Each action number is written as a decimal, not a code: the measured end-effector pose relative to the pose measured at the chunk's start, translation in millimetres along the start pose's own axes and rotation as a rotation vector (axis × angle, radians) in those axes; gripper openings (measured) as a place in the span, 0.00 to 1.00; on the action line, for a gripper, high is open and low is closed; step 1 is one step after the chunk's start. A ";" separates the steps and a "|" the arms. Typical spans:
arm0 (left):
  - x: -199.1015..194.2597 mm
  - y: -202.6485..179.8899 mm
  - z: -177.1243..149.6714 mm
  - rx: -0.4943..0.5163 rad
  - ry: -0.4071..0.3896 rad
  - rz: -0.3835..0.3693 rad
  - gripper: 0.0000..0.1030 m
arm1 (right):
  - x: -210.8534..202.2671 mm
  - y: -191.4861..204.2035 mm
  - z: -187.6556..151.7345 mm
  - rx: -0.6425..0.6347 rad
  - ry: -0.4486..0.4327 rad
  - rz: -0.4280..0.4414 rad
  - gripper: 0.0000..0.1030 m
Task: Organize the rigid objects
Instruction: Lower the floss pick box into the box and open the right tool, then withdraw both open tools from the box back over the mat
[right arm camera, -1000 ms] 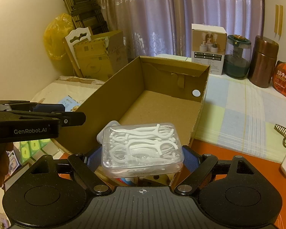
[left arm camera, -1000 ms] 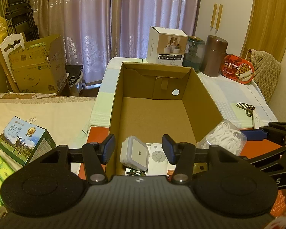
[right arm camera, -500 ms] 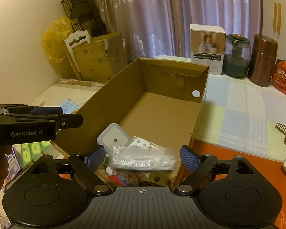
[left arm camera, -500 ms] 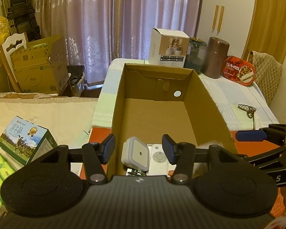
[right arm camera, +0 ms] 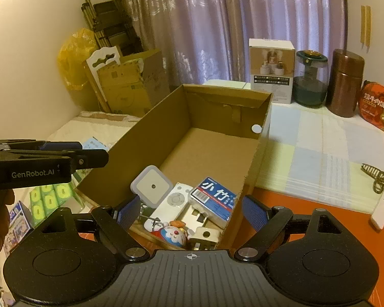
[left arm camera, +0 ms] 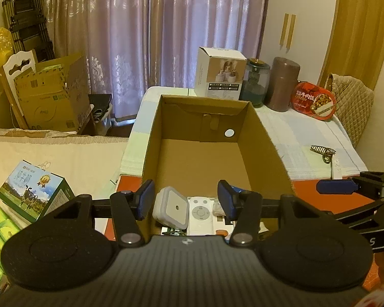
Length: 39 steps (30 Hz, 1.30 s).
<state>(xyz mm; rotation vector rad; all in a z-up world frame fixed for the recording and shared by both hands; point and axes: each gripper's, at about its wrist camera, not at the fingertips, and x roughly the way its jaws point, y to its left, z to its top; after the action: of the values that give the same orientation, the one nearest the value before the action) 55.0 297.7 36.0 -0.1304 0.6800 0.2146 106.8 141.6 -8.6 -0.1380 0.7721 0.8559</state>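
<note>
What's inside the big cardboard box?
In the box, at its near end: a square grey night light, a white remote, a blue-labelled floss case, a cartoon cat toy and a white plug. Anything under that pile is hidden.

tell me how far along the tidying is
Partly done, it looks. The near end of the cardboard box already holds a night light, a white remote, a blue-labelled floss box and a toy. Both grippers are open and hold nothing. A hair clip and another remote remain on the table.
</note>
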 end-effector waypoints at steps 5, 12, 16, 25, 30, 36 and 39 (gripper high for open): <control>-11.4 -12.6 1.8 0.007 -0.015 -0.014 0.47 | -21.6 -7.3 -6.8 0.017 -0.023 -0.005 0.81; -22.0 -44.0 4.9 0.028 -0.035 -0.057 0.47 | -59.6 -36.5 -20.5 0.077 -0.052 -0.059 0.81; -26.7 -66.6 4.3 0.039 -0.042 -0.091 0.47 | -86.4 -63.0 -30.6 0.123 -0.073 -0.111 0.81; -25.2 -124.7 1.7 0.072 -0.040 -0.166 0.51 | -139.8 -126.1 -55.0 0.223 -0.096 -0.264 0.81; -19.8 -153.1 0.1 0.086 -0.032 -0.203 0.56 | -163.7 -157.5 -66.8 0.274 -0.098 -0.327 0.81; -9.9 -184.4 -0.4 0.114 -0.019 -0.236 0.58 | -185.8 -184.7 -78.0 0.320 -0.098 -0.374 0.81; -4.6 -198.6 -0.6 0.129 -0.012 -0.249 0.59 | -192.3 -195.6 -81.5 0.333 -0.103 -0.384 0.81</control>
<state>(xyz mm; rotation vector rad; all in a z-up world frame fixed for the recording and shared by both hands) 98.5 104.2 48.3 -0.0892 0.6572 -0.0677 124.7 -142.2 23.3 0.0538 0.7497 0.3605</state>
